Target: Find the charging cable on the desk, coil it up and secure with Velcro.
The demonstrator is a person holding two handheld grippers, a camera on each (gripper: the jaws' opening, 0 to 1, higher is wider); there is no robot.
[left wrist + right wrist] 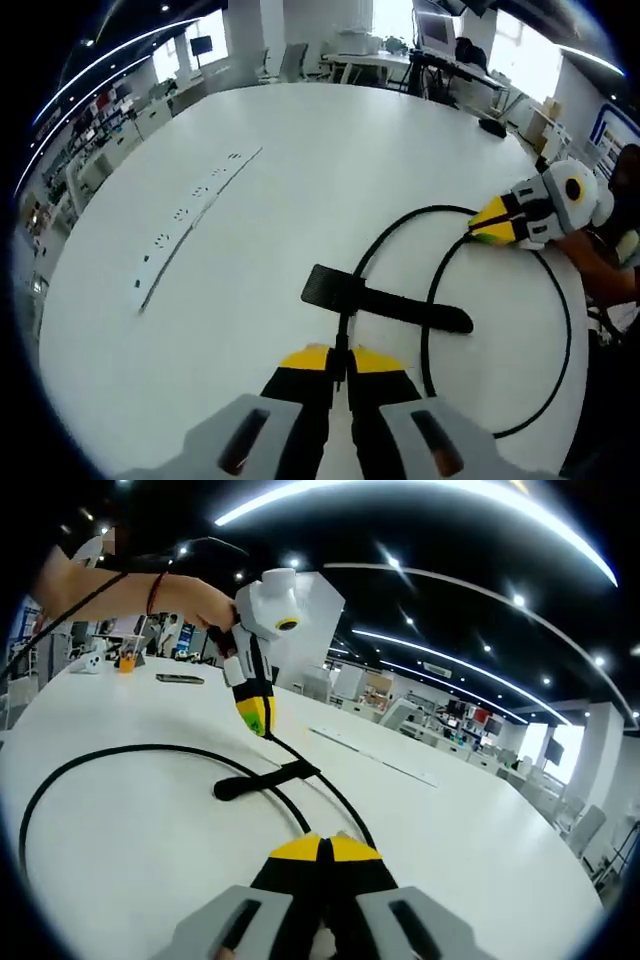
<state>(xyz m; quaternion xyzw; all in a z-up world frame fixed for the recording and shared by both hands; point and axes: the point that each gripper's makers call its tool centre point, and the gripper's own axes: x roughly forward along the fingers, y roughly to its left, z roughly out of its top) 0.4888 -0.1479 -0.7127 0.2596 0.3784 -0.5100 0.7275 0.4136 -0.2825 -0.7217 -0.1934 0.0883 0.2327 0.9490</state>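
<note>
The white table [300,200] was the largest thing before me, round-edged and wide, with an office of desks and monitors behind it at twelve o'clock in the left gripper view. A thin pale strip [190,215] with small dark marks lay on it toward ten o'clock, well apart from everything else.

The black charging cable [565,330] lay in a broad loop across the table, sweeping from centre out to four o'clock in the left gripper view; in the right gripper view the same loop curved from nine o'clock round toward centre [120,752]. A flat black Velcro strap [385,300] lay across the cable near the middle of the loop, its wider end toward nine o'clock.

My left gripper [340,368] rose from six o'clock, its yellow-tipped jaws clenched on the cable where it ran down from the strap. My right gripper [322,852] likewise had its jaws pressed together on the cable. In the left gripper view my right gripper [492,222] sat at three o'clock on the cable; in the right gripper view my left one hung at eleven o'clock
</note>
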